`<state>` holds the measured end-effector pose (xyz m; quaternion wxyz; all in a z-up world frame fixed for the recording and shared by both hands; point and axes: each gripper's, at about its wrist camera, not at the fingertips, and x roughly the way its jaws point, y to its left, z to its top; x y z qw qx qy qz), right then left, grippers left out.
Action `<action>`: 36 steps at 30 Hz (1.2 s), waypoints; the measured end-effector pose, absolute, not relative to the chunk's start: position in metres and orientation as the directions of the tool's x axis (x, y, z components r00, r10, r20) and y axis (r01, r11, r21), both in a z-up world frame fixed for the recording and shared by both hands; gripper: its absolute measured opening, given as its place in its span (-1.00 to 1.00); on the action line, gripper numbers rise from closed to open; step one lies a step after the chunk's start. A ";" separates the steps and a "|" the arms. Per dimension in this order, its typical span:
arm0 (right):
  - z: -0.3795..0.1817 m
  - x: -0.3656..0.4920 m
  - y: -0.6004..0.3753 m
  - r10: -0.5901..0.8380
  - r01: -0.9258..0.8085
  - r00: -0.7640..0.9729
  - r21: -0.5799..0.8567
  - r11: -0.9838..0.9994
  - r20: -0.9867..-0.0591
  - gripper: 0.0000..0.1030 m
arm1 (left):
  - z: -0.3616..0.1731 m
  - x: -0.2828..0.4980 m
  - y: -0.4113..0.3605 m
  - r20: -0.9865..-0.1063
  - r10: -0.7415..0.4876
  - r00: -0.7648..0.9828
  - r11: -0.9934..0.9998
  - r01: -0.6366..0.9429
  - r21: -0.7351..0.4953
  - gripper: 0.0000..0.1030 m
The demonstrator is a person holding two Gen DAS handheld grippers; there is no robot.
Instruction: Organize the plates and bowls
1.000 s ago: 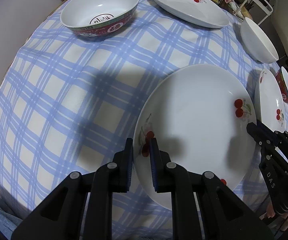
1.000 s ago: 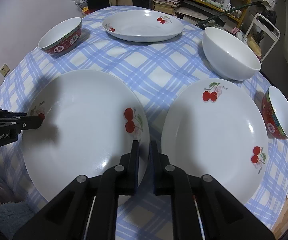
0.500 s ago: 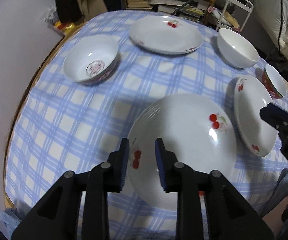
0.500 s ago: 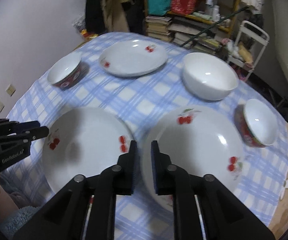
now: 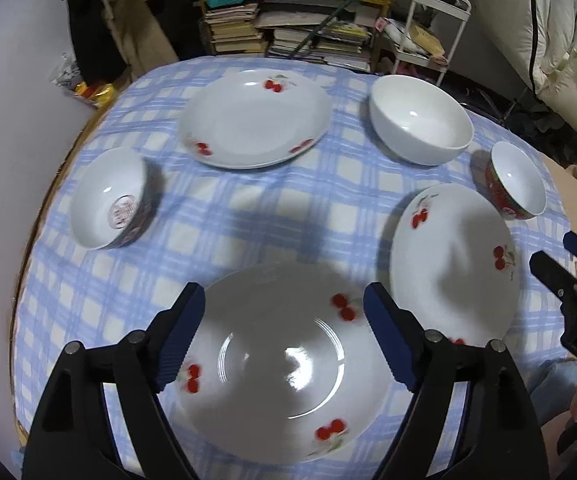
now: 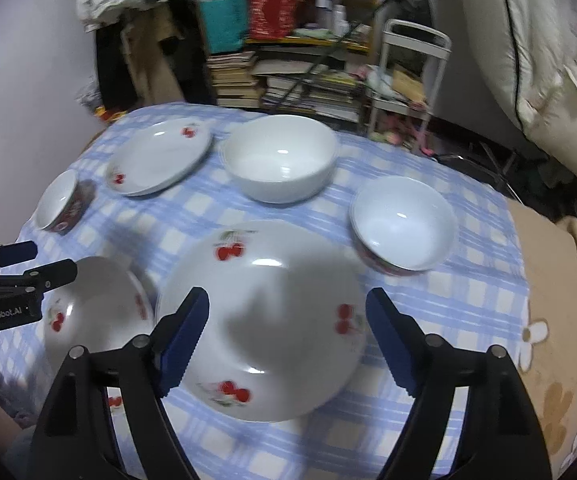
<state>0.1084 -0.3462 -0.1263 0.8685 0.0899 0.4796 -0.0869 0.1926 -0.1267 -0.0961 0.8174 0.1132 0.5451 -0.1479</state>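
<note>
1. Cluttered shelves of stacked books (image 5: pixel 236 32) and a white wire trolley (image 6: pixel 408 68) stand behind a round worktop covered in a blue-and-white checked cloth (image 5: pixel 248 216).
2. Left tool (image 5: pixel 284 332): jaws spread wide, holding nothing, hovering above the nearest white cherry-print plate (image 5: pixel 280 376), a shallow glossy dish with red cherry motifs around its rim.
3. Right tool (image 6: pixel 288 332): jaws likewise wide apart and empty, above a second cherry-print plate (image 6: pixel 264 320), which lies just beside the first.
4. A third cherry-print plate (image 5: pixel 254 118) rests at the far side, next to a large plain white bowl (image 5: pixel 420 120).
5. Two small bowls, white inside with red patterned outsides, sit at opposite edges: one left (image 5: pixel 108 198), one right (image 5: pixel 516 184).
</note>
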 end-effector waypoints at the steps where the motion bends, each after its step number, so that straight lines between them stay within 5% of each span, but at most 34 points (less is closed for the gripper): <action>1: -0.129 0.108 -0.352 -0.064 0.246 0.521 0.078 0.966 -0.851 0.70 | -0.098 0.194 -0.131 -0.926 -0.120 0.359 0.930 0.366 0.022 0.57; 31: -0.212 0.118 -0.410 -0.088 0.378 0.290 0.030 0.925 -0.953 0.70 | -0.171 0.207 -0.220 -0.958 -0.040 0.282 0.849 0.515 0.116 0.56; 36: -0.218 0.119 -0.413 -0.050 0.386 0.280 0.064 0.920 -0.959 0.56 | -0.175 0.206 -0.228 -0.961 -0.055 0.272 0.827 0.552 0.109 -0.01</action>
